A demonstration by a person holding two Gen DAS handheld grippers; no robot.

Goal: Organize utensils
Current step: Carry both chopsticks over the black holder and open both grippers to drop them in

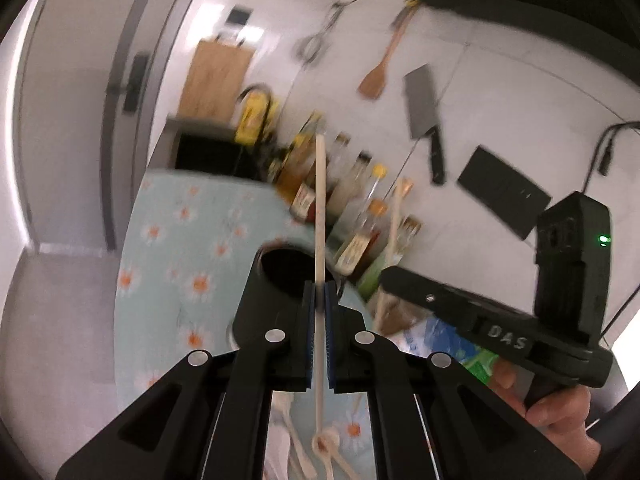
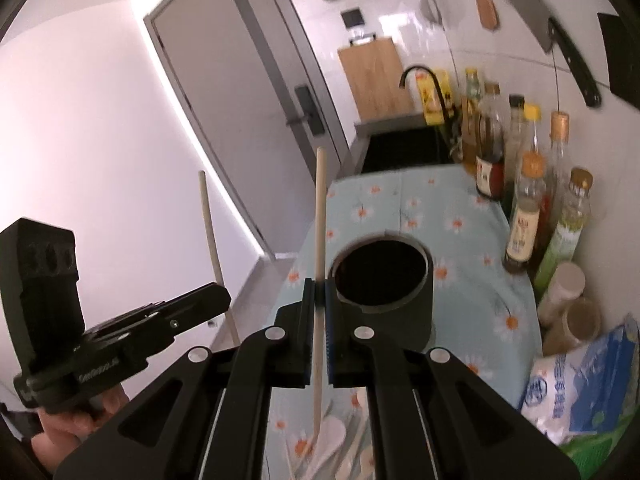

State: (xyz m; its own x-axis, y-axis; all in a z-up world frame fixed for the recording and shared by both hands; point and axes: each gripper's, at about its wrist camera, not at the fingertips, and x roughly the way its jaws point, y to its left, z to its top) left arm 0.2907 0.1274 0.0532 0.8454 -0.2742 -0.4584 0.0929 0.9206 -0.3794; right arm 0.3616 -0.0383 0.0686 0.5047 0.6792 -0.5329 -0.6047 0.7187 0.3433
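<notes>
Clamping a wooden utensil (image 1: 320, 216) each, both grippers' jaws flank the black holder (image 2: 384, 280)

Left gripper (image 1: 319, 300) jaws clamped on wooden utensil handle (image 1: 320, 216), above black holder (image 1: 286, 270).

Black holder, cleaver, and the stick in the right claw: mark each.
black holder (image 2: 404, 312), right wrist view, front wall.
cleaver (image 1: 422, 104), left wrist view, blade.
stick (image 2: 319, 216), right wrist view, shaft above the right claw (image 2: 319, 286).

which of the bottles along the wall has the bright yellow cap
The slim clear bottle in the middle of the row, behind the orange-capped bottle. Its cap is plain yellow; the neighbours' caps are black, orange, copper foil or gold.
</notes>
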